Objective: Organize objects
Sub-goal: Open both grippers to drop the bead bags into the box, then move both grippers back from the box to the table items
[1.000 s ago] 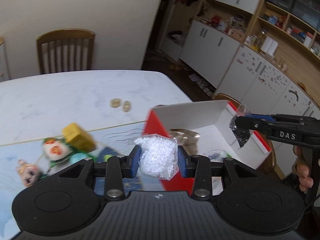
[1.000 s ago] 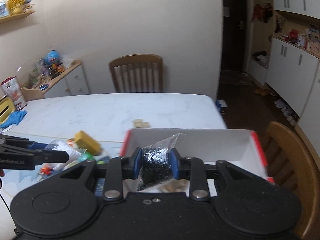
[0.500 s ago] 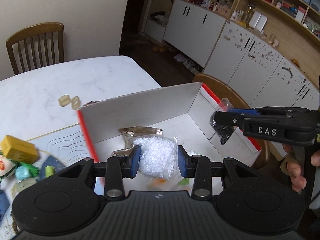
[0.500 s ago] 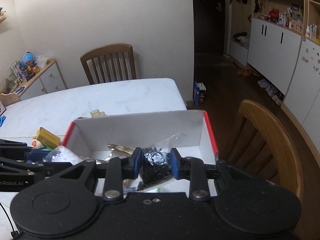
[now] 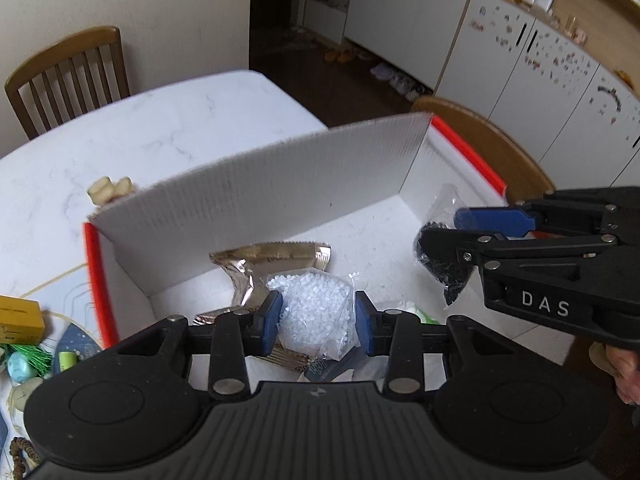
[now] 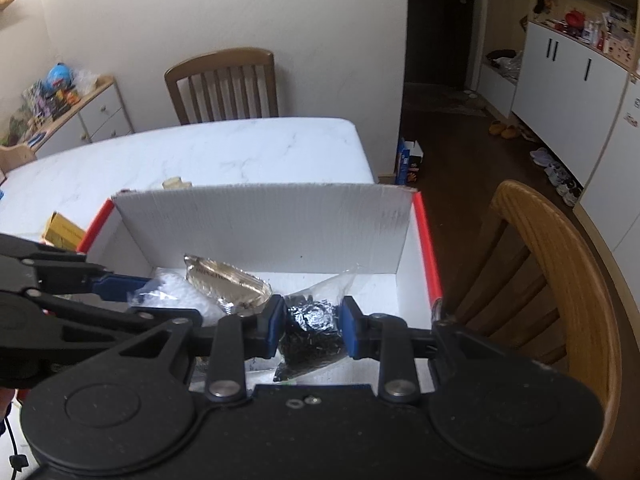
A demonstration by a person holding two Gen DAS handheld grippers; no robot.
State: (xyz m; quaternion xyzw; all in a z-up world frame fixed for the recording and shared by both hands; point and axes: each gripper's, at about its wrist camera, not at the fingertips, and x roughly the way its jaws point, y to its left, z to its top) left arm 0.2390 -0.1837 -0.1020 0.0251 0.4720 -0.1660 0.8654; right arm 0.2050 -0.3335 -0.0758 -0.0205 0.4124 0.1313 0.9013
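"DAS" on right gripper (image 5: 440, 236)

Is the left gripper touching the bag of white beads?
Touching. The left wrist view shows the left gripper with both blue pads pressed against the sides of the bag of white beads, held above the white box.

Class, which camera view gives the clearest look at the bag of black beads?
The right wrist view: the bag of black beads sits centred and close, pinched in the right claw above the box. The left wrist view shows it only off to the side, partly hidden behind that claw's finger.
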